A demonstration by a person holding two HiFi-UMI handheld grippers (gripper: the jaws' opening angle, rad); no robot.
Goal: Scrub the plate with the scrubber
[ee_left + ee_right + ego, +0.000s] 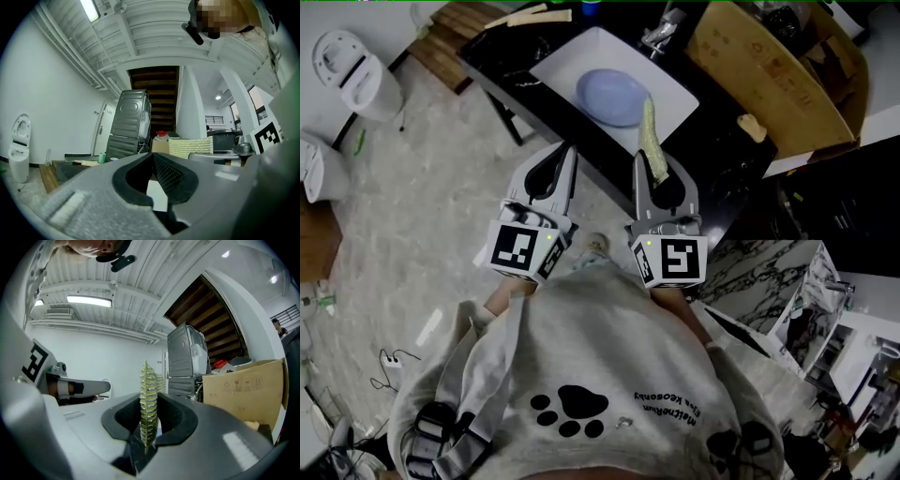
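A pale blue plate (612, 97) lies in the white sink (675, 103) set in a black counter. My right gripper (652, 161) is shut on a yellow-green scrubber (649, 127), which stands on edge between the jaws and sticks out toward the sink's near rim. In the right gripper view the scrubber (148, 399) rises thin and upright from the right gripper (149, 430). My left gripper (569, 150) is level beside it, short of the counter edge and shut on nothing. The left gripper (152, 158) has its pads together. The plate is hidden in both gripper views.
A faucet (661, 33) stands behind the sink. A big cardboard box (769, 66) sits to the right of it, and wooden boards (455, 37) lie at the counter's left end. A white toilet (356, 75) is on the floor far left. A grey appliance (131, 124) stands beyond.
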